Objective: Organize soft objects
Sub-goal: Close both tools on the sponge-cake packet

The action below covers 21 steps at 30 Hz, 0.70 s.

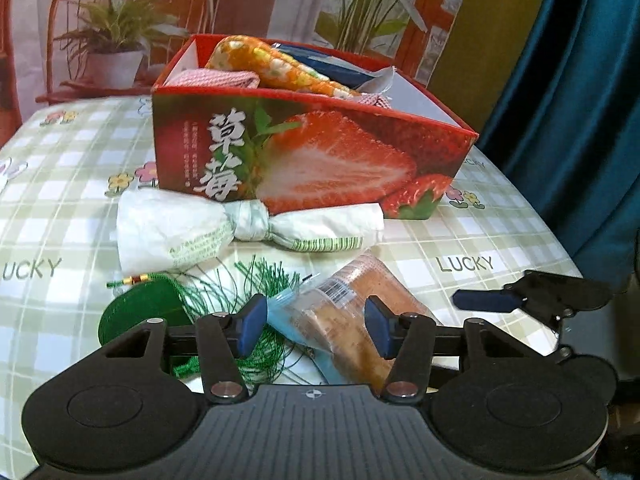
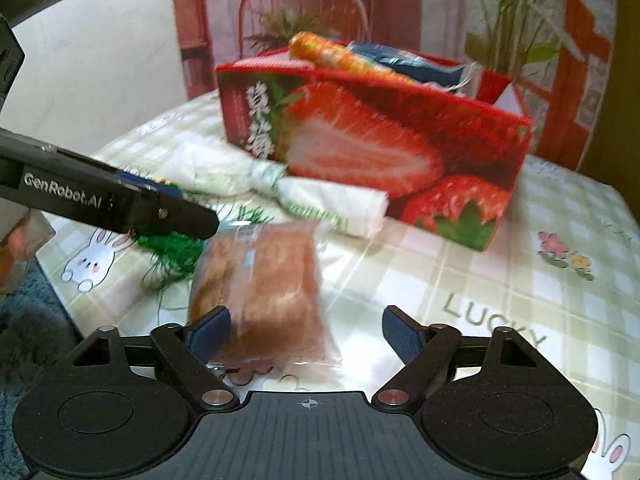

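Partly done: the red strawberry-print cardboard box (image 1: 316, 140) already holds an orange floral cloth roll (image 1: 272, 66), a pink checked cloth (image 1: 224, 79) and a blue packet (image 1: 320, 64). Left on the checked tablecloth (image 1: 480, 240): a knotted white-green plastic bag (image 1: 240, 228), a green tasselled ornament (image 1: 160, 312) and a clear-wrapped brown bread packet (image 1: 352, 320). Left gripper (image 1: 316, 326) straddles the packet, jaws open, pads not pressing. Right gripper (image 2: 306, 332) is open, the packet partly between its jaws. Only the right view shows a bunny print (image 2: 94, 256).
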Each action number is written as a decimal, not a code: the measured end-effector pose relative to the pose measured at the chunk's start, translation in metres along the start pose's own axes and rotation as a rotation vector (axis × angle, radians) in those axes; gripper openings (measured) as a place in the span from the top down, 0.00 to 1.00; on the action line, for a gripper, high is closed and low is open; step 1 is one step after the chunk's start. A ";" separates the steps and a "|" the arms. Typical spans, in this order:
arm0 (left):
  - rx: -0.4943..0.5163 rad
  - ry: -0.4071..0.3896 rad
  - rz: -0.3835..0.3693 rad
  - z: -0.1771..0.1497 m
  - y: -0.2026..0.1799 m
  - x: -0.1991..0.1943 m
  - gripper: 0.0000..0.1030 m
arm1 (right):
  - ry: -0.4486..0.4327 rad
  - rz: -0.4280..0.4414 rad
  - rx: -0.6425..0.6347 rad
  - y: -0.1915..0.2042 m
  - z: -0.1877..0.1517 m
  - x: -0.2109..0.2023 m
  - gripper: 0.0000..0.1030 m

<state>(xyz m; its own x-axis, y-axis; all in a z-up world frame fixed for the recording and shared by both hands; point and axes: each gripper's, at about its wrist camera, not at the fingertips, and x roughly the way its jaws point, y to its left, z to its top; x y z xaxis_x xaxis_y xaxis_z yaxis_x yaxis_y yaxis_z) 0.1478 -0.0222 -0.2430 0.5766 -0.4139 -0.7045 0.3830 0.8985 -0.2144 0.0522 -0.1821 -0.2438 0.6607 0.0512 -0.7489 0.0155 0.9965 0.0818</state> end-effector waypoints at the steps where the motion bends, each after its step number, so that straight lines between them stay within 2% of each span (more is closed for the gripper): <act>1: -0.011 0.003 -0.004 -0.001 0.002 0.001 0.46 | 0.007 0.020 -0.008 0.002 0.001 0.003 0.25; 5: -0.053 0.030 -0.017 -0.005 0.008 0.008 0.48 | 0.037 0.072 -0.069 0.015 0.005 0.013 0.30; 10: -0.064 0.037 -0.051 -0.009 0.009 0.015 0.49 | 0.041 0.104 -0.120 0.026 0.008 0.022 0.30; 12: -0.067 0.042 -0.062 -0.010 0.009 0.018 0.49 | 0.035 0.114 -0.110 0.025 0.007 0.023 0.30; 15: -0.076 0.049 -0.079 -0.013 0.010 0.023 0.56 | 0.013 0.120 -0.097 0.023 0.001 0.021 0.32; 21: -0.081 0.062 -0.123 -0.018 0.007 0.030 0.57 | -0.050 0.114 -0.046 0.017 -0.019 0.016 0.33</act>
<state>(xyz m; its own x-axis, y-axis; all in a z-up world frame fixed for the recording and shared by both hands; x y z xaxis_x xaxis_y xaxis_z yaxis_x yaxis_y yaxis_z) 0.1550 -0.0254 -0.2777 0.4819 -0.5139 -0.7097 0.3875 0.8514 -0.3535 0.0487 -0.1633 -0.2665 0.6930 0.1620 -0.7026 -0.0952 0.9865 0.1335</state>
